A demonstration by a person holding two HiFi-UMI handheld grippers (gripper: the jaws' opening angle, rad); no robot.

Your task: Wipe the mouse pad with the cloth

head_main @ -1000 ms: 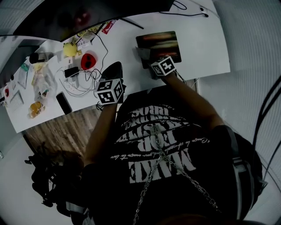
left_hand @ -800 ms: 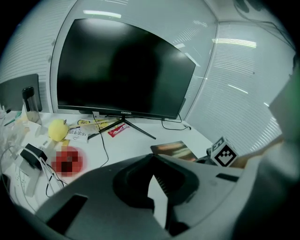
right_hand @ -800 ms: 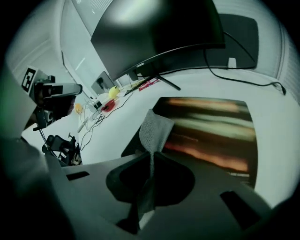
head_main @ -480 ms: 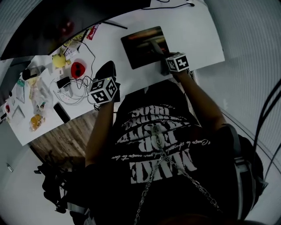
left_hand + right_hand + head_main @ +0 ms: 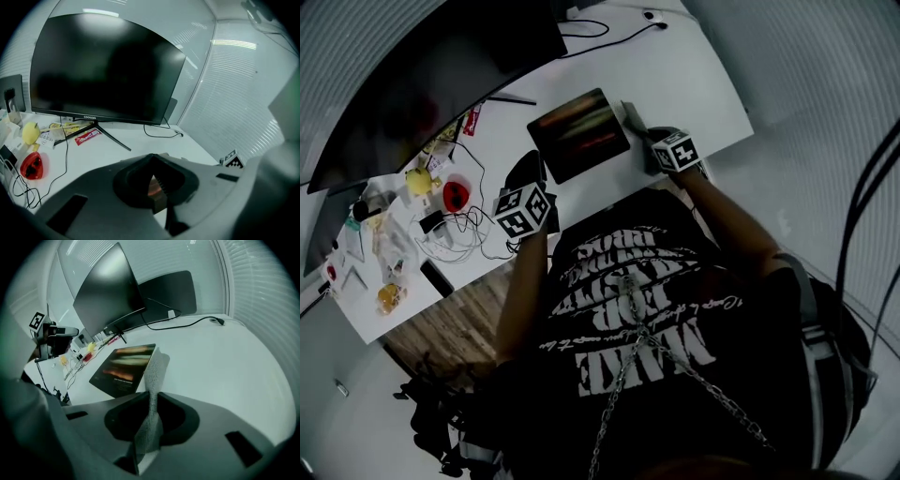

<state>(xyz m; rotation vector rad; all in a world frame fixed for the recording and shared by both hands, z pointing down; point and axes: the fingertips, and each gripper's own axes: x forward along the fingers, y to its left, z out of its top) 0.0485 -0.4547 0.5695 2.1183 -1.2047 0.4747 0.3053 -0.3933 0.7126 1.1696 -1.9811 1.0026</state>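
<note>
White desk [image 5: 225,362]: right gripper [image 5: 152,398] clamps cloth [image 5: 157,367], mouse pad [image 5: 124,365] ahead-left of its fingers; left gripper [image 5: 152,181] near-shut, empty; likely mid-wipe, next sweep across it.

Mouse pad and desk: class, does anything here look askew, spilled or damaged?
Nothing looks spilled or damaged. The mouse pad lies flat on the desk. One oddity: the cloth, pinched in the right gripper, stands on edge at the pad's edge rather than flat on it. Cables tangle at the desk's left.
</note>
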